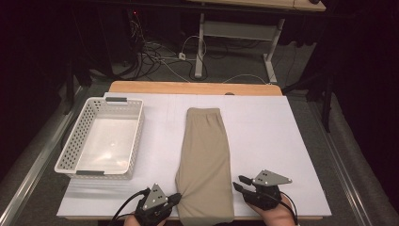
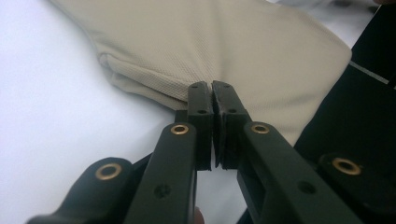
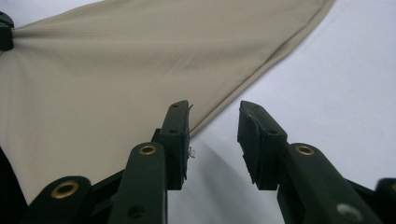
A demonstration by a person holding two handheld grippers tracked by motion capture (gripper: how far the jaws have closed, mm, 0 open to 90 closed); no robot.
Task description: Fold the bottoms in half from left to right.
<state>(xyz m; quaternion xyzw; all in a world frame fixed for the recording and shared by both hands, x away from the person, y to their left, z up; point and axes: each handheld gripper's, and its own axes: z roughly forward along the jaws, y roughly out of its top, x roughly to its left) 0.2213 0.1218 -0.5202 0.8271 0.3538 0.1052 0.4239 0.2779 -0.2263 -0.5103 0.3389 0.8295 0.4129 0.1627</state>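
Beige cloth (image 1: 205, 160), folded into a long strip, lies lengthwise on the white sheet (image 1: 263, 136) covering a wooden table (image 1: 193, 87), its near end between the two tongs. No brand, label or writing can be read on the cloth, the sheet or the basket (image 1: 75, 141).

Left tongs (image 1: 176, 197), at the near table edge, are pinched tight on the cloth's near left edge, where the fabric gathers into small folds at the pads (image 2: 201, 100). Right tongs (image 1: 239, 183) sit just right of the cloth's near right edge with jaws parted a narrow way and nothing between them; the left pad (image 3: 177, 126) lies right at the hem, though contact cannot be judged, while the right pad stands over bare sheet.

Beyond the right tongs, bare sheet runs to the far and right table edges. Left of the left tongs, across a strip of bare sheet, stands the white perforated basket, well apart from the cloth. Both hands rest at the near edge, with little table left behind them.
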